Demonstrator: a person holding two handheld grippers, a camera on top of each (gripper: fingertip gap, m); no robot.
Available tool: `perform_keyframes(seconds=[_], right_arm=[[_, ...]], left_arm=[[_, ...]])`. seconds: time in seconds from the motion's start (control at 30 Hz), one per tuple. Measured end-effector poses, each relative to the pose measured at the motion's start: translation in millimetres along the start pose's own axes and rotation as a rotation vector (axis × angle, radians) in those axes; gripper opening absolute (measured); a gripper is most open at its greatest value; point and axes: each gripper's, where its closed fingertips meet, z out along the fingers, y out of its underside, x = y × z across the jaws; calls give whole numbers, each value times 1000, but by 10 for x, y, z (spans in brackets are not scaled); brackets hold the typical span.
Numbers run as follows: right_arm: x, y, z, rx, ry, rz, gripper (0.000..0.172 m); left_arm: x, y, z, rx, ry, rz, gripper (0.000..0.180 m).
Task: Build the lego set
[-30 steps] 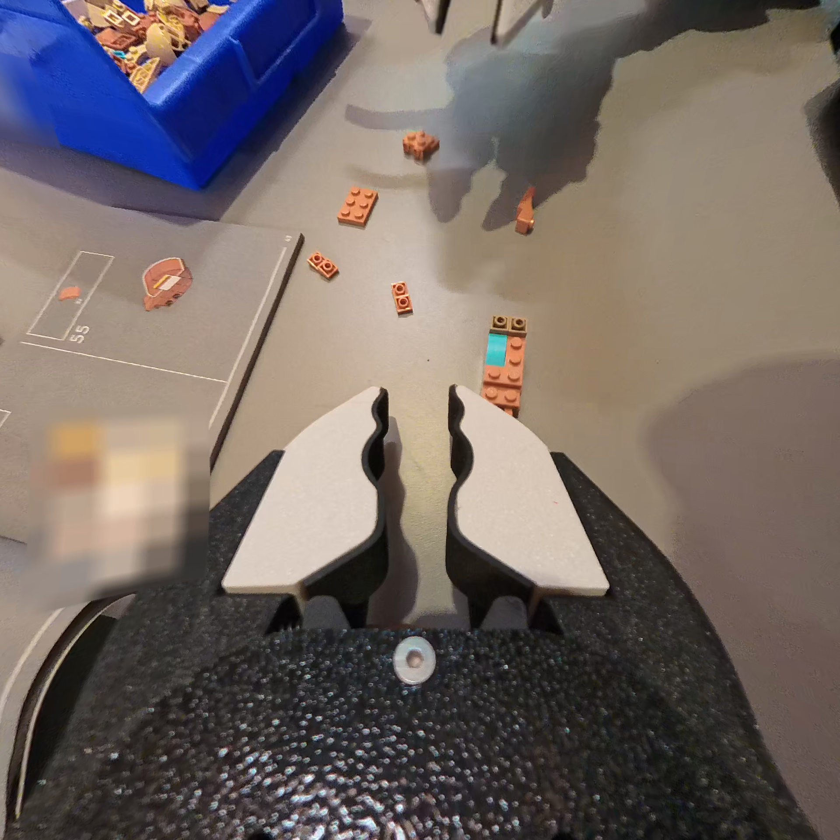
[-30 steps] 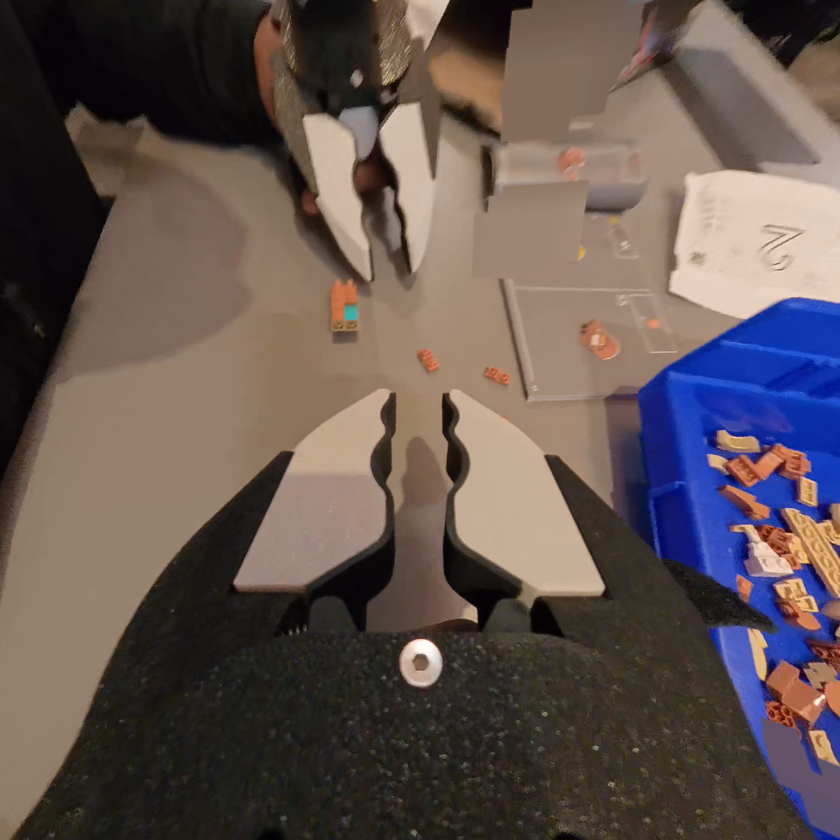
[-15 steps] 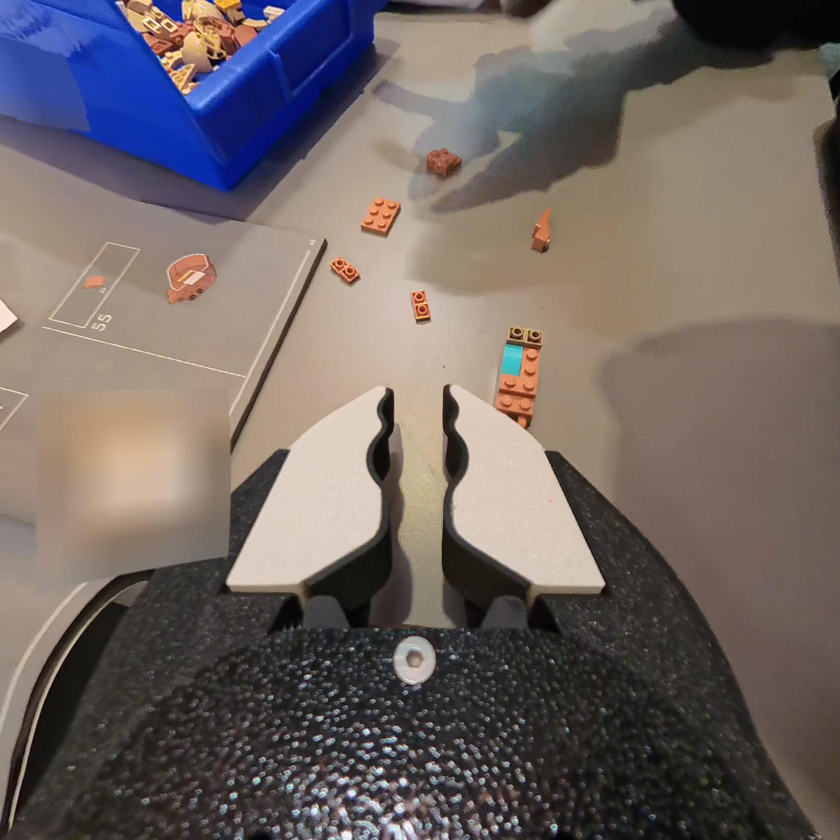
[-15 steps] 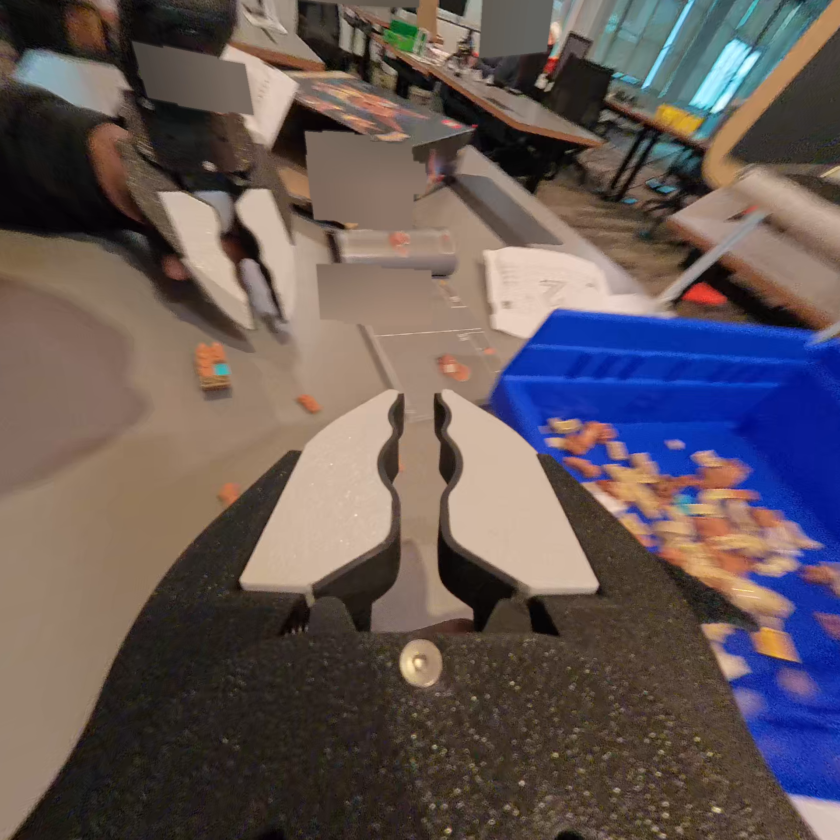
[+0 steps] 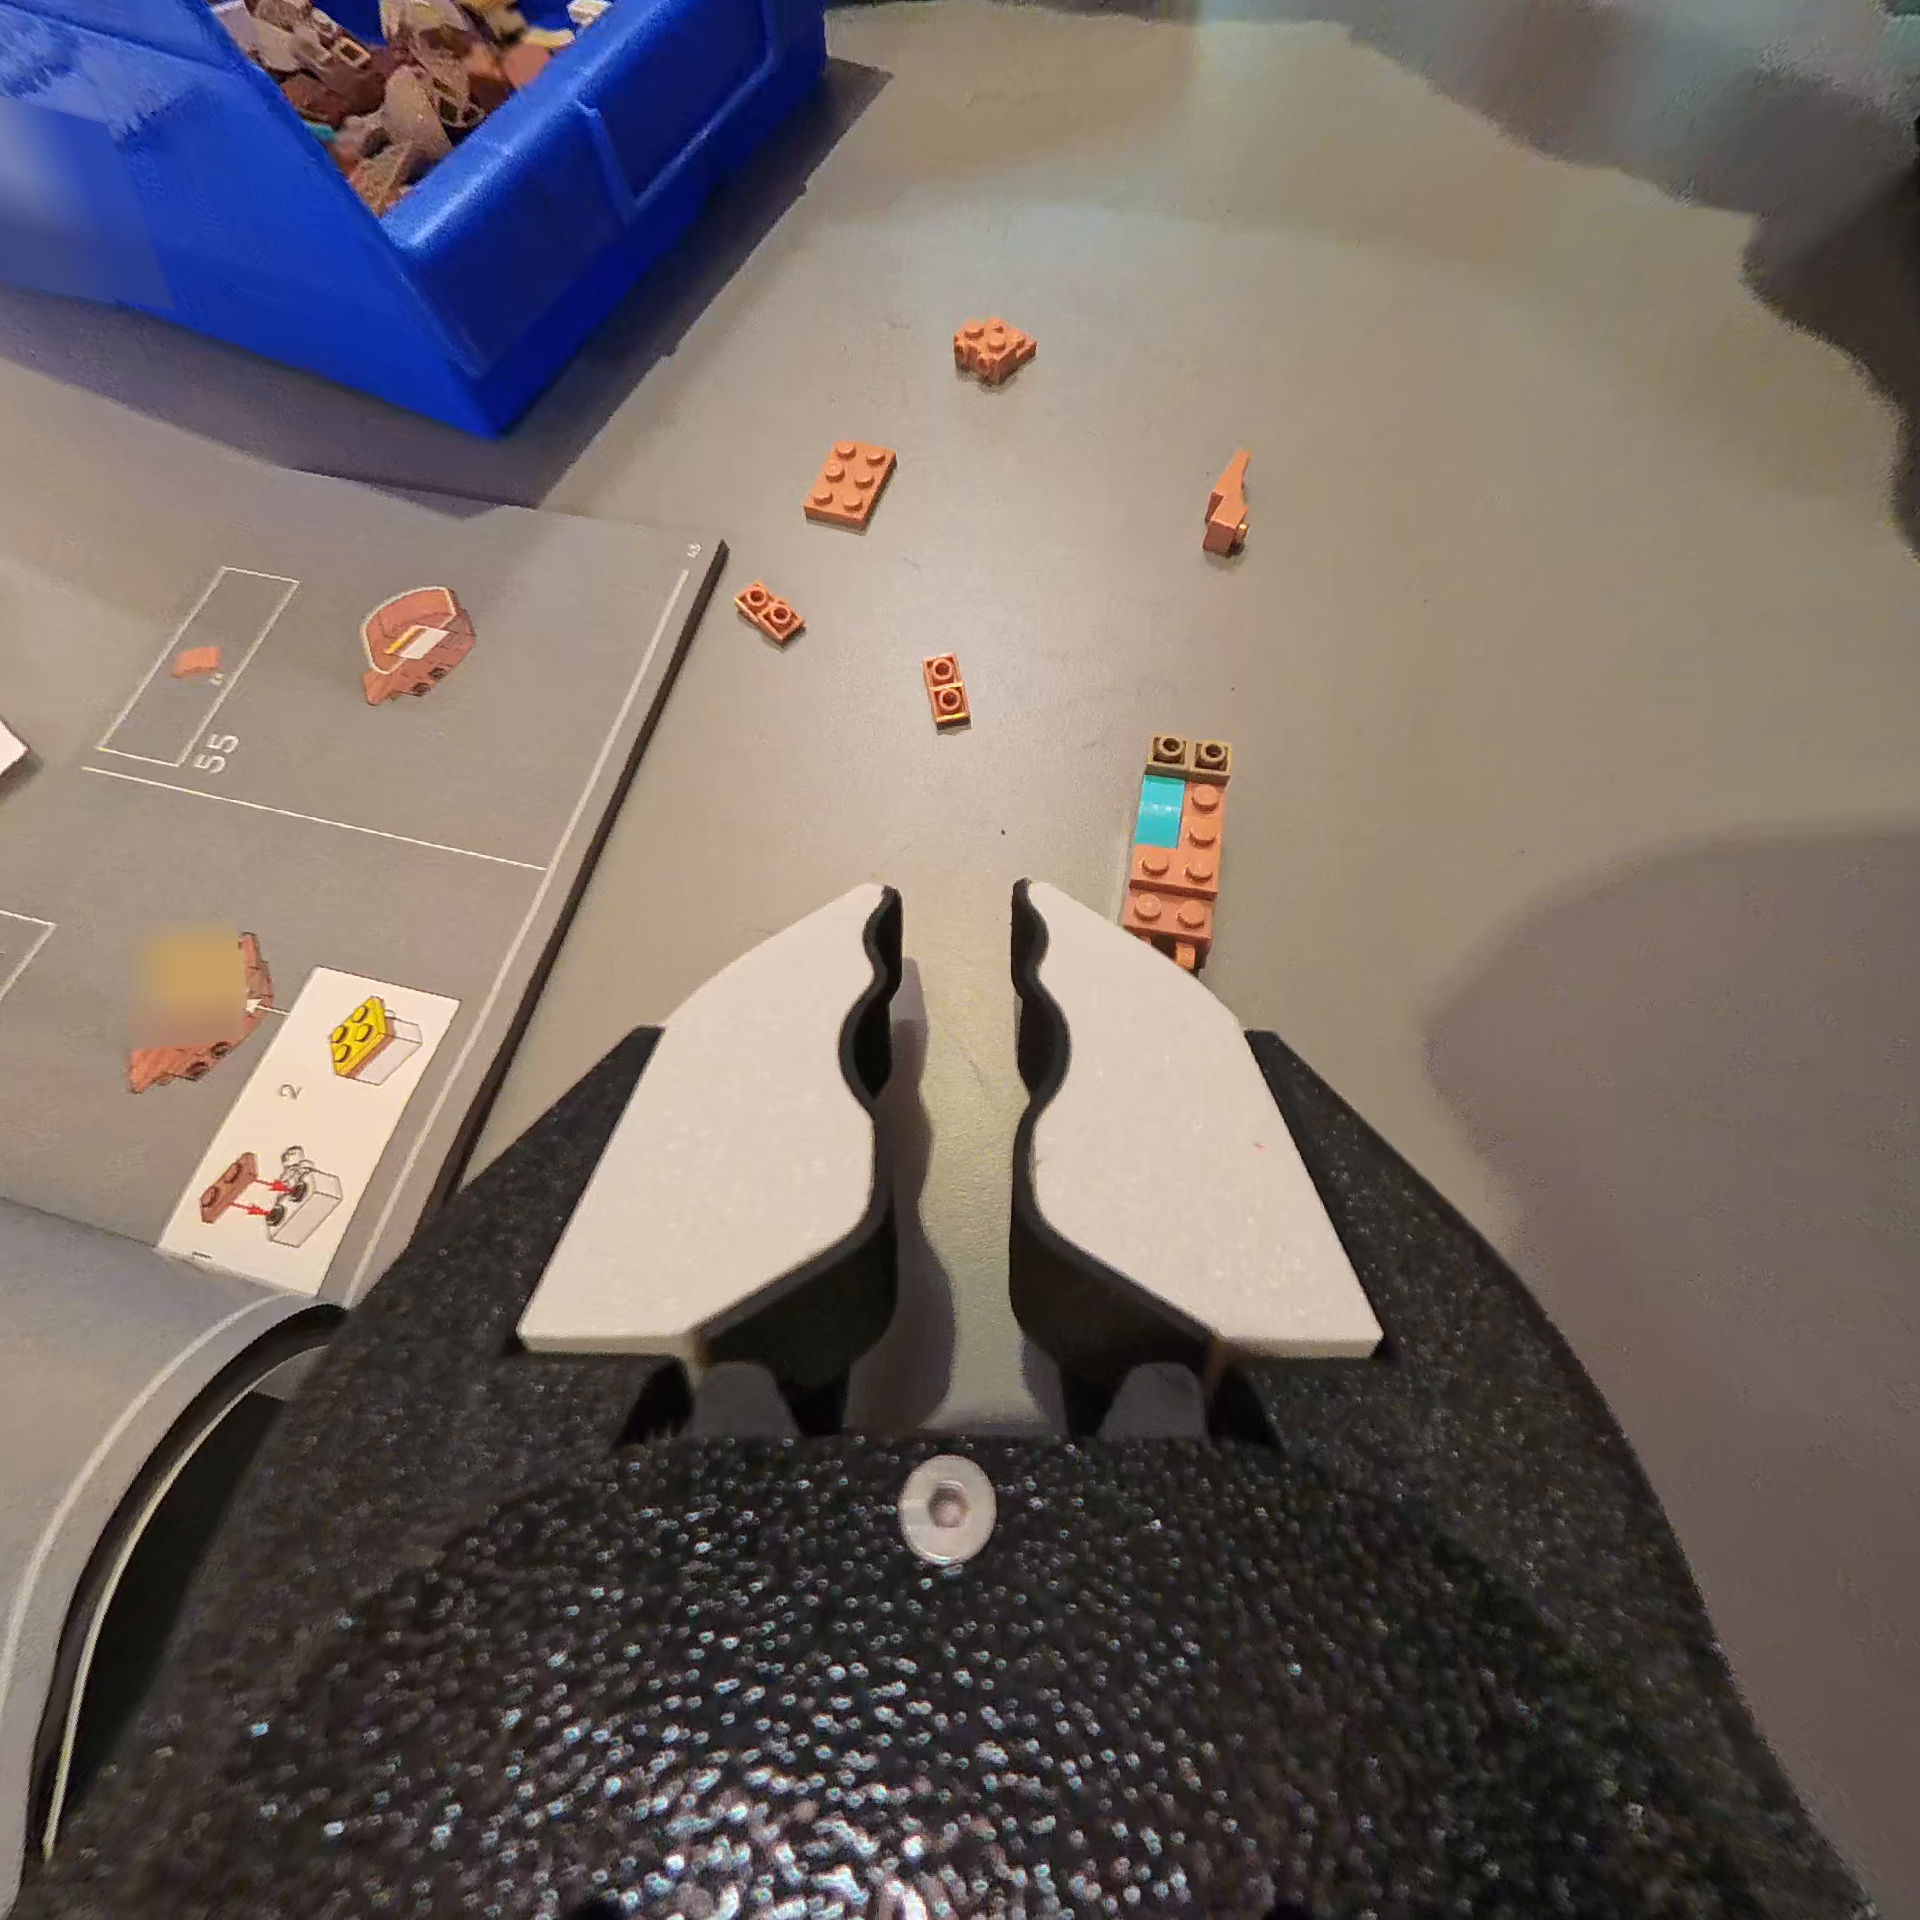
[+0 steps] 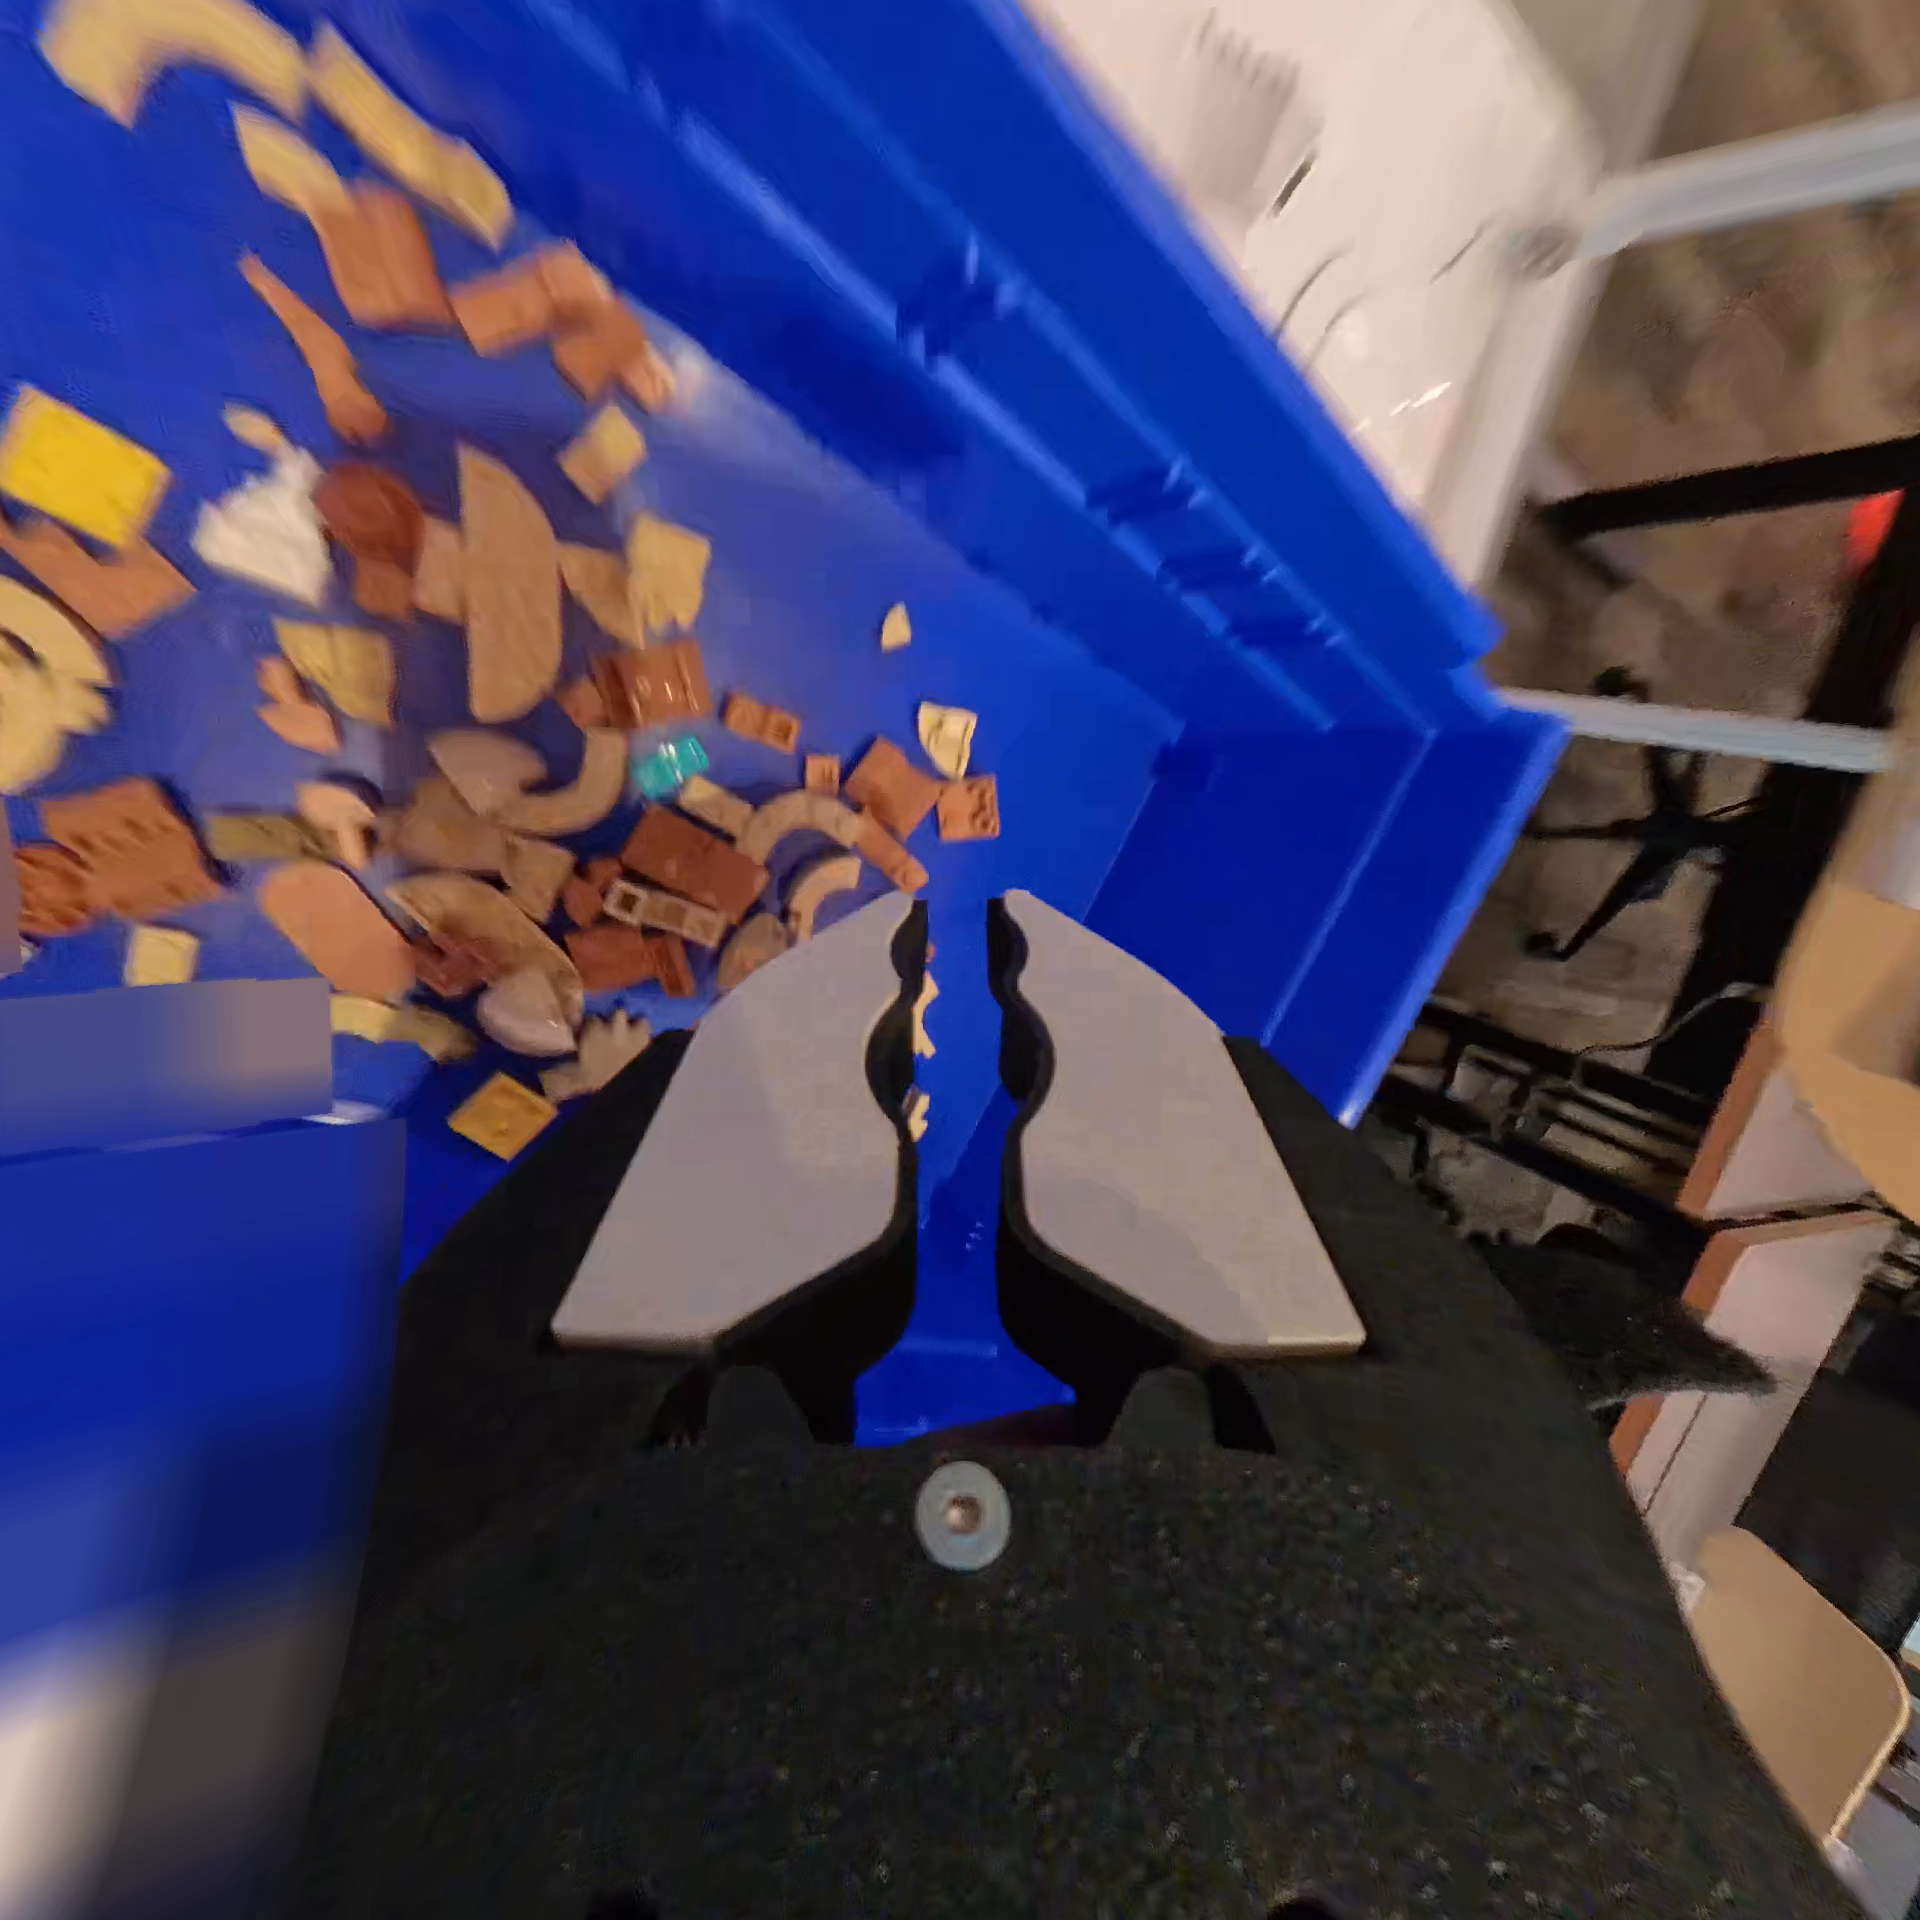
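Many tan and brown bricks (image 6: 582, 790) fill the blue bin (image 6: 1195, 540) (both tongs narrow, bare)

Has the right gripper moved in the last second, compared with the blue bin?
Yes. The right gripper swung right, from above the grey table to over the blue bin of loose bricks.

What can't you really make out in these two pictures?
- Left view: the booklet has a blurred patch over one drawing, and the left claw covers its near corner.
- Left view: the bin is cut off by the top and left edges.
- Left view: the near end of the brick strip hides behind a fingertip.
- Right view: motion blur smears the bricks in the bin; shapes unclear.
- Right view: the pale bits between the right claw's fingers are too hidden to name.
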Motion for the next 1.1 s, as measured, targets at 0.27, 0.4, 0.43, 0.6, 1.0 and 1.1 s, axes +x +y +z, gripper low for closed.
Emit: perform_keyframes(seconds=[0.27, 0.4, 0.43, 0.6, 1.0, 1.1], right_arm=[[-103, 178, 446, -106, -142, -45, 8], [-134, 214, 527, -141, -177, -63, 8], [-127, 209, 537, -143, -177, -66, 9], [-130, 216, 597, -167, -198, -85, 8], [-158, 198, 585, -185, -232, -52, 11], [-156, 193, 612, -188, -234, -61, 11]], left_arm=[[-5, 4, 6, -4, 17, -22, 19], [-22, -1, 1, 1, 13, -34, 19], [-26, -2, 0, 2, 14, -39, 19], [-26, -2, 0, 3, 21, -45, 19], [-24, 2, -7, 4, 18, -42, 19], [-22, 4, -9, 3, 20, -42, 19]])
